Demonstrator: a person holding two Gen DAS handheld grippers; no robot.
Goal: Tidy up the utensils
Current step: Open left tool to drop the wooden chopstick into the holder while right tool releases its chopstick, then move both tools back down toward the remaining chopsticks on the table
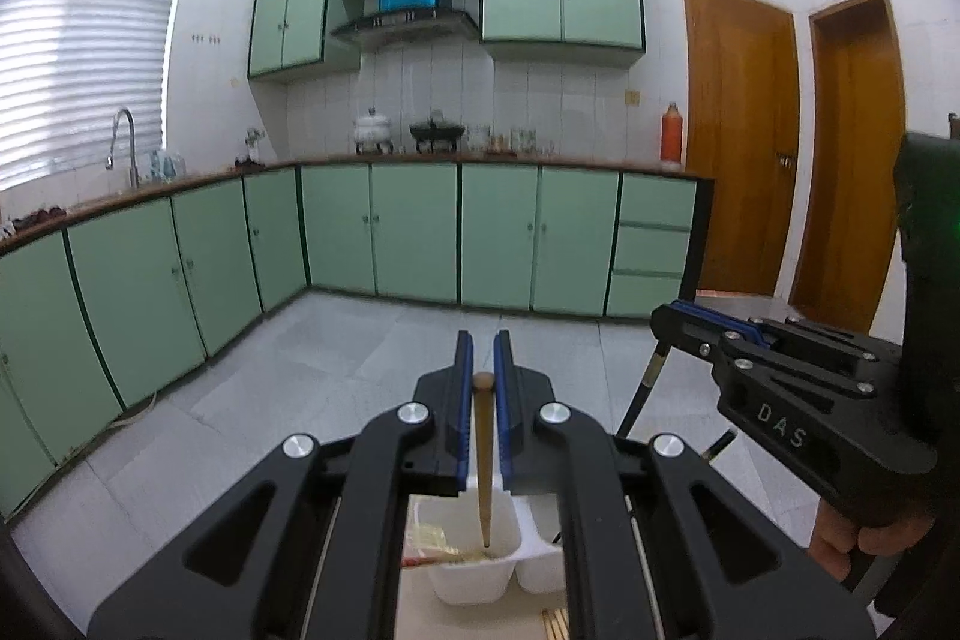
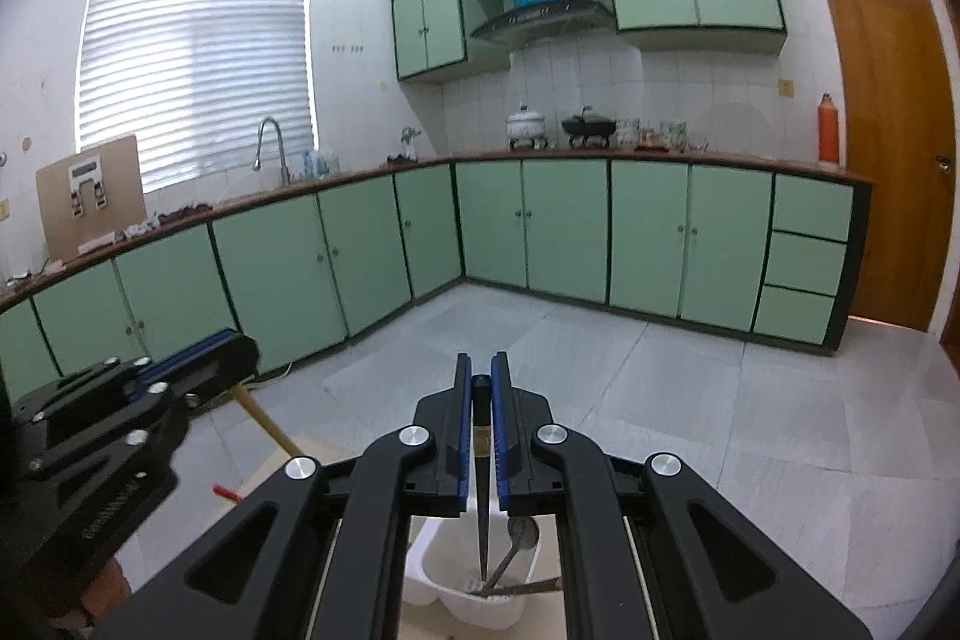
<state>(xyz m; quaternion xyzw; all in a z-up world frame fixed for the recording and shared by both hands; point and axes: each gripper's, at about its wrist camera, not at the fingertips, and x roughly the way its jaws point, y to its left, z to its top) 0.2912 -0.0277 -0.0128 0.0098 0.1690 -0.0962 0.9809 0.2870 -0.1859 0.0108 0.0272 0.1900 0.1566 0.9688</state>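
The left gripper [image 1: 483,358], black with blue pads, is clamped on a tan wooden chopstick [image 1: 483,454] that hangs point-down between its fingers. The tip reaches into the left compartment of a white plastic divided utensil tray [image 1: 474,577], close to that compartment's near-right corner, where other pale utensils and a red-tipped piece already lie. A thin white wall separates this compartment from the next one to the right.

The right gripper [image 2: 477,361], of the same build, is clamped on a black tapered chopstick [image 2: 482,514], also point-down. In the right wrist view its tip is inside a tray compartment [image 2: 435,571] beside a grey metal spoon [image 2: 517,538] that leans against the far wall; whether the tip touches the bottom cannot be told.

In the left wrist view the right gripper sits just to the right and slightly ahead, near but apart from the left one, with a hand [image 1: 864,544] on its grip. The tray stands on a light wooden tabletop [image 1: 420,610] whose far edge lies just beyond it. Past that edge a wide grey tiled floor [image 2: 690,400] lies open up to the pale green base cabinets [image 2: 570,232] along two walls.
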